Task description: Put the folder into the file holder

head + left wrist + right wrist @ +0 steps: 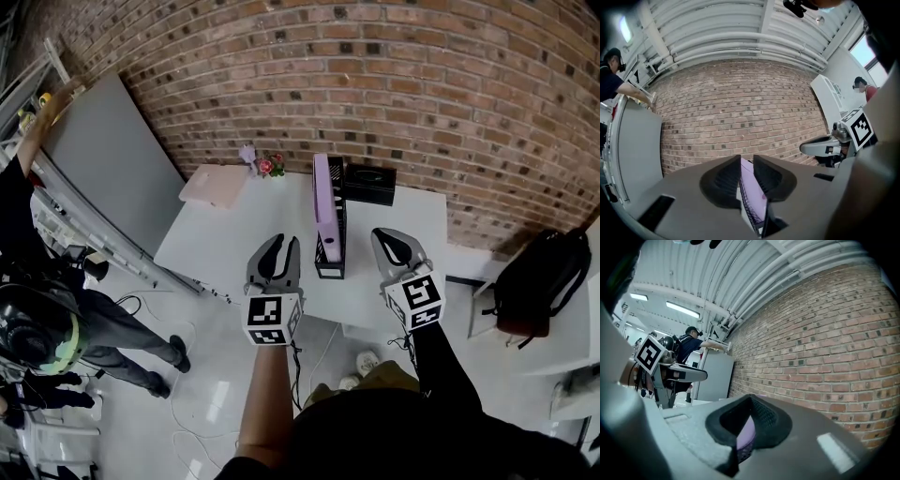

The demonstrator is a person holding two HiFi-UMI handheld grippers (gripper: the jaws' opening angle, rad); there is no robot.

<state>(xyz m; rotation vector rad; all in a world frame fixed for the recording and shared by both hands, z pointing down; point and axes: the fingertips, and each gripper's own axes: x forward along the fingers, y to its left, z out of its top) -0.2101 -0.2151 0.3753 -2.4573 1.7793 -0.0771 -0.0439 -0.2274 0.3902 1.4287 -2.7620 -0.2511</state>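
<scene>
Between the fingers (723, 180) of the left gripper (746, 160) there's only a thin slit. Nothing is pinched in it, you just see through to stuff further off. The right gripper (751, 398) has its tips together and is also empty-handed as far as I can tell. Both hang side by side over the near edge of the white table (225, 248), pointing at the brick wall.

Past them, the tall lilac plastic folder (324, 202) already stands upright inside the black mesh file holder (330, 267), roughly between the two grippers and clear of both. So I'd say the placing step is basically done and this is the let-go / back-off bit. Next move probably just needs both hands pulled straight back without clipping the holder, maybe a nudge if the folder leans.
</scene>
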